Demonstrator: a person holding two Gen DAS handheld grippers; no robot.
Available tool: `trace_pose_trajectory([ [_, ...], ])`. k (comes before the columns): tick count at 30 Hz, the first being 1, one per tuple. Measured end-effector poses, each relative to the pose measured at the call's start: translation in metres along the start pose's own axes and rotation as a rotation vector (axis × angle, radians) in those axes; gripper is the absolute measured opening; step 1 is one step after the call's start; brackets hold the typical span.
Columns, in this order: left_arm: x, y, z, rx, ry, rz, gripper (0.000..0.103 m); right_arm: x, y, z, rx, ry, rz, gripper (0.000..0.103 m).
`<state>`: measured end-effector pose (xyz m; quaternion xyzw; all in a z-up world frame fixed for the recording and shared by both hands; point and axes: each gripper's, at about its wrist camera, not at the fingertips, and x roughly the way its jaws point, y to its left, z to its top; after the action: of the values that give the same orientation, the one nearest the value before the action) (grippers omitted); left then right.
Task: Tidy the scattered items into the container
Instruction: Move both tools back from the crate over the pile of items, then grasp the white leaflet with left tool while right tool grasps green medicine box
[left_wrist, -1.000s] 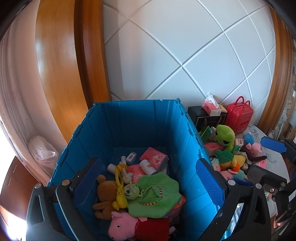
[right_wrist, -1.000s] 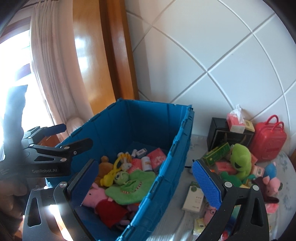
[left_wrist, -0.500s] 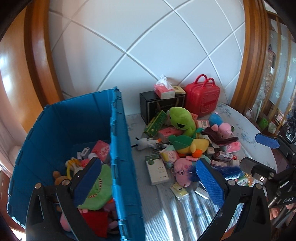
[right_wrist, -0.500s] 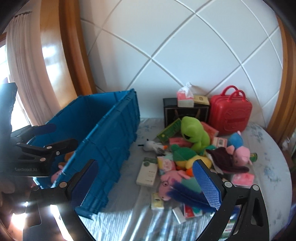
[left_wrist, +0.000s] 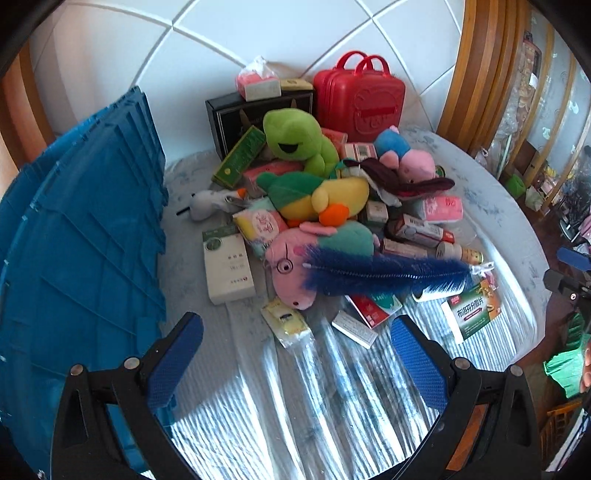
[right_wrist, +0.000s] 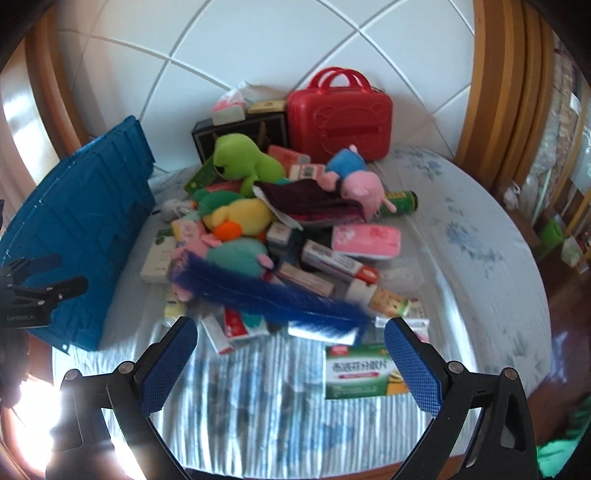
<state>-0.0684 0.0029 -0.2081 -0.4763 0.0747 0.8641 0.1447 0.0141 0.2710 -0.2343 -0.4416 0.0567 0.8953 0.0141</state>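
Note:
A blue crate (left_wrist: 81, 236) stands at the left of the table; only its outer wall shows (right_wrist: 81, 236). A heap of items lies right of it: a green frog plush (left_wrist: 295, 140), a yellow duck plush (left_wrist: 332, 201), a pink pig plush (left_wrist: 291, 269), a fuzzy blue brush (left_wrist: 384, 275) (right_wrist: 266, 295), a white box (left_wrist: 227, 267) and a green-and-white medicine box (right_wrist: 364, 371). My left gripper (left_wrist: 295, 356) hangs open above the cloth just before the heap, holding nothing. My right gripper (right_wrist: 291, 362) is open too, with the medicine box beside its right finger.
A red toy suitcase (left_wrist: 360, 99) and a black box (left_wrist: 255, 114) with a tissue pack on it stand against the white wall behind the heap. The striped tablecloth (left_wrist: 295, 406) has bare room at the front. Wooden frames and shelves rise at the right.
Both grippers have swung right, away from above the crate's inside to above the scattered heap. Both stayed open and empty.

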Motion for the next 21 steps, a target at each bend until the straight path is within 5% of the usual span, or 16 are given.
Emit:
trace_pose_trajectory([
  [13,0.130,-0.083,-0.045,-0.086,0.086,0.013,0.095,0.049,-0.086,-0.070,-0.034,0.174,-0.029,0.103],
  [19,0.194,-0.093,-0.064,-0.086,0.169,0.093,0.070,0.077,-0.095,-0.088,-0.069,0.211,0.006,0.103],
  [21,0.198,-0.084,-0.068,-0.120,0.142,0.090,0.071,0.090,-0.097,-0.094,-0.082,0.231,0.015,0.103],
])
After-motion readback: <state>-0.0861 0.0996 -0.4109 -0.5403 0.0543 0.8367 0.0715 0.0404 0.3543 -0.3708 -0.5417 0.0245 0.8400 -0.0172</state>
